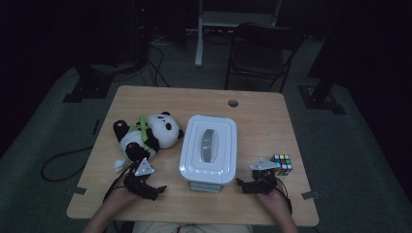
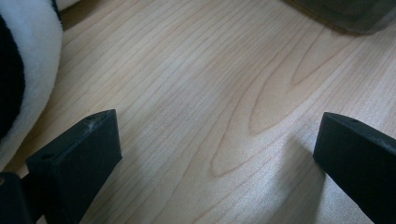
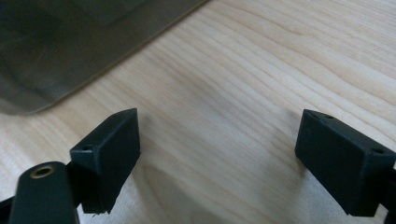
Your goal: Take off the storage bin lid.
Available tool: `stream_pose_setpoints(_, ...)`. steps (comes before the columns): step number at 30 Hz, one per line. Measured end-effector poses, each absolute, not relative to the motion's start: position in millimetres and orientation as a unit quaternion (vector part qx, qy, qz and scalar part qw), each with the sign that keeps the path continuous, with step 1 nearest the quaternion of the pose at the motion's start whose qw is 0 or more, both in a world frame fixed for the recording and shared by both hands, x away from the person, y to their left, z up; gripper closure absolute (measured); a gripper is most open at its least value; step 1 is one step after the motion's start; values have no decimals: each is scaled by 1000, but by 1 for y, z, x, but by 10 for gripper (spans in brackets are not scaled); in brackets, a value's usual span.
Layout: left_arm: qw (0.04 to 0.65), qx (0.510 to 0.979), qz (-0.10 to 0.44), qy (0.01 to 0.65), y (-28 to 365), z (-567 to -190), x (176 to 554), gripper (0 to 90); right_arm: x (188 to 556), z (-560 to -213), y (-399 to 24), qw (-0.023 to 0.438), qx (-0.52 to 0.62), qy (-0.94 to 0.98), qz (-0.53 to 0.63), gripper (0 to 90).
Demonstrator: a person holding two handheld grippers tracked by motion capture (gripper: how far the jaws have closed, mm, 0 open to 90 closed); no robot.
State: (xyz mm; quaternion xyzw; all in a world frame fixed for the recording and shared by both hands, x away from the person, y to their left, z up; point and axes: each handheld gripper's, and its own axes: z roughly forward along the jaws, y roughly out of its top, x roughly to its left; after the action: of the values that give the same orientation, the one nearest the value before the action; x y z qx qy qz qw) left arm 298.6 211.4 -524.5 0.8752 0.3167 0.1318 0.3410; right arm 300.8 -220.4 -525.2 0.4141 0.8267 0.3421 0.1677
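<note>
Storage box (image 1: 209, 149), white plastic with rounded corners and a grey recessed handle in its lid, sits at the middle of the pale wood-grain table (image 1: 257, 116), between two hand-held grippers. Left gripper (image 1: 156, 190) rests on the tabletop near the box's front left corner, its blocky black jaws spread wide over bare wood. Right gripper (image 1: 241, 183) lies near the front right corner, jaws likewise released and holding nothing. A plush panda (image 1: 145, 133), soft and black-and-white with green straps, lies left of the box; a Rubik's cube (image 1: 282, 164) stands at right.
</note>
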Motion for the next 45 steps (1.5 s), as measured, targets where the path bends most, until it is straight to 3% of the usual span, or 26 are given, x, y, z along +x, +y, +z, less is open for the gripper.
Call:
stream_pose_setpoints(12, 341, 877, 130, 313, 212, -524, 299, 14, 295, -515, -222, 149, 435, 825, 329, 153)
stream_pose_setpoints(45, 341, 877, 129, 311, 213, -524, 299, 14, 285, -426, -239, 171, 407, 779, 446, 129)
